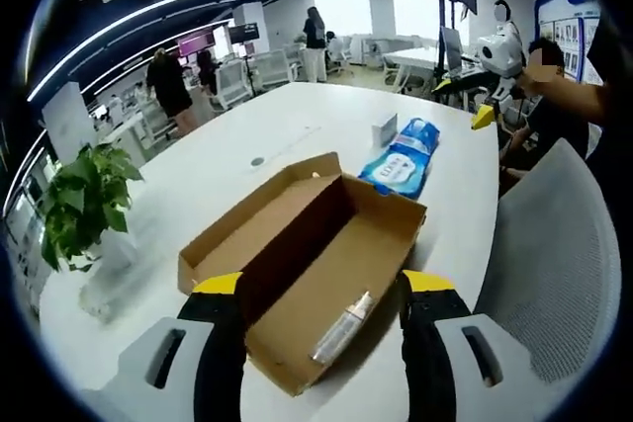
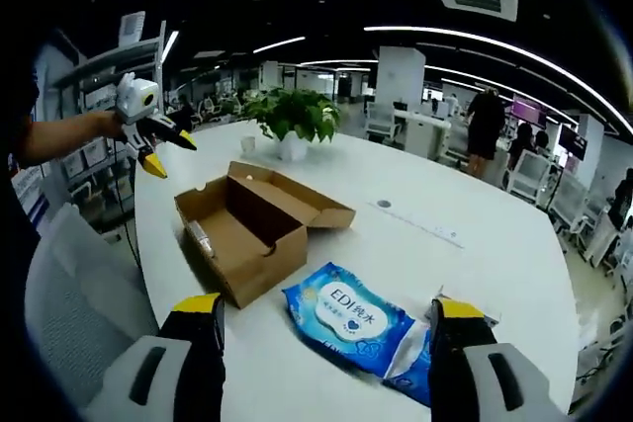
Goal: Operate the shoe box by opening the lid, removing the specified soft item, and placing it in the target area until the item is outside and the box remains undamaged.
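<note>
Left view: close above open box (image 1: pixel 307 264), facing across bench (image 1: pixel 227 160). Right view: farther back, opposite end. Both share box (image 2: pixel 259 229), wipes pack (image 2: pixel 356 328), bench (image 2: pixel 435 244).

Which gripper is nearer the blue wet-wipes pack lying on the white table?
Right. The right gripper hangs just over the blue wet-wipes pack, jaws open to either side of it. The left gripper is above the open cardboard box, which lies between it and the pack.
</note>
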Action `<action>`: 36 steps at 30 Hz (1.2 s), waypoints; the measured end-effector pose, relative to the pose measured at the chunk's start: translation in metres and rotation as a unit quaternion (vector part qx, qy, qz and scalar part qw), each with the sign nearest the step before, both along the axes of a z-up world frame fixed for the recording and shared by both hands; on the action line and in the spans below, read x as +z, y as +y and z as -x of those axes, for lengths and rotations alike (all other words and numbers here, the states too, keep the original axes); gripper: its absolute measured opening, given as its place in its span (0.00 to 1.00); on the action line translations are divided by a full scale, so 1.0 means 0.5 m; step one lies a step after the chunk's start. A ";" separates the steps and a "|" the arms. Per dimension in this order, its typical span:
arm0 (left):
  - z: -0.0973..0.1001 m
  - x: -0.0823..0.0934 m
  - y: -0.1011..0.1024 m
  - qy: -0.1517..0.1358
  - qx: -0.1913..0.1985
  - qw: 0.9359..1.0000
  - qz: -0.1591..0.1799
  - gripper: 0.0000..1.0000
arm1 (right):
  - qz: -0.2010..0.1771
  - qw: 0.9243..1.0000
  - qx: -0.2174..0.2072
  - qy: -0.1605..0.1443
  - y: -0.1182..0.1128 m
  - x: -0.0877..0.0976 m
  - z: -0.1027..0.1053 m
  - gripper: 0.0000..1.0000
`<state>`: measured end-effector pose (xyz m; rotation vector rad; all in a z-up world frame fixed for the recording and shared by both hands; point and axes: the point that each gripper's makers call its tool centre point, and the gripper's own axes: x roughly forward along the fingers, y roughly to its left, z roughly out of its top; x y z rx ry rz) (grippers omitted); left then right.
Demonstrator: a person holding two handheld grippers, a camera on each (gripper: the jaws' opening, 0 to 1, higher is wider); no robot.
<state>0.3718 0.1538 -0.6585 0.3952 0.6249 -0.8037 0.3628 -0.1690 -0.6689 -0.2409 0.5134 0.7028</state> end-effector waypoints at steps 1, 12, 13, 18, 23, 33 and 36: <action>-0.006 0.001 -0.001 0.001 -0.002 1.000 0.000 0.63 | -0.004 1.000 -0.001 -0.001 0.004 0.004 0.005 0.86; -0.028 -0.032 -0.011 0.036 -0.057 0.997 -0.038 0.59 | -0.009 1.000 0.000 -0.004 0.028 0.015 0.040 0.87; -0.029 -0.037 -0.011 0.039 -0.064 0.996 -0.043 0.59 | -0.011 1.000 -0.001 -0.005 0.029 0.017 0.040 0.87; -0.042 -0.062 -0.009 0.054 -0.088 0.992 -0.068 0.58 | -0.020 1.000 -0.002 -0.005 0.036 0.026 0.048 0.87; -0.043 -0.095 -0.010 0.081 -0.117 0.986 -0.090 0.59 | -0.027 1.000 -0.010 -0.004 0.038 0.032 0.050 0.89; -0.042 -0.156 -0.021 0.114 -0.187 0.965 -0.143 0.57 | -0.036 0.999 -0.019 0.004 0.044 0.028 0.061 0.91; -0.046 -0.172 -0.022 0.118 -0.210 0.958 -0.155 0.55 | -0.035 0.999 -0.016 0.011 0.045 0.023 0.069 0.91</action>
